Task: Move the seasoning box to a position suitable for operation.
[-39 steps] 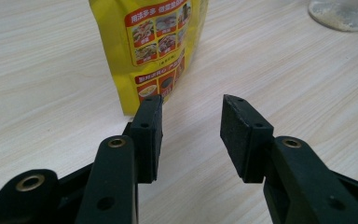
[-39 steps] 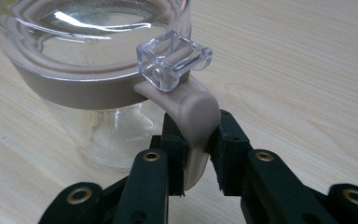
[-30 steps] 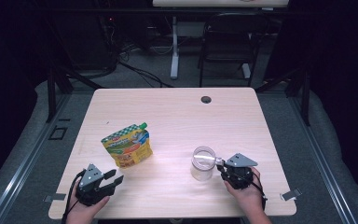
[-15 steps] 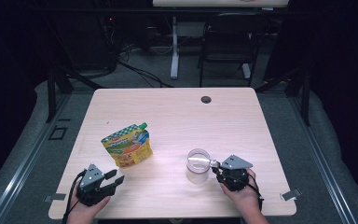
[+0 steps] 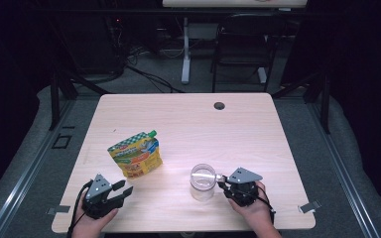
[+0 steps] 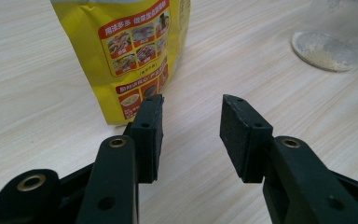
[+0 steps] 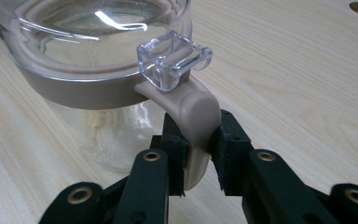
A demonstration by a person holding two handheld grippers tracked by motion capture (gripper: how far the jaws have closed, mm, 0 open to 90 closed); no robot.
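Your jar (image 5: 203,182) stands near you on the table (image 5: 188,124), right of the pouch (image 5: 135,157); each gripper sits at the near edge beside one.

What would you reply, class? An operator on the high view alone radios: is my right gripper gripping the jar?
Observer: Yes. The right gripper pinches the beige handle of the jar, below a clear clip.
Operator: And my other hand?
Observer: The left gripper is open with nothing between its jaws; the pouch stands just beyond.
Operator: Anything in the jar?
Observer: A thin layer of pale powder at its bottom.
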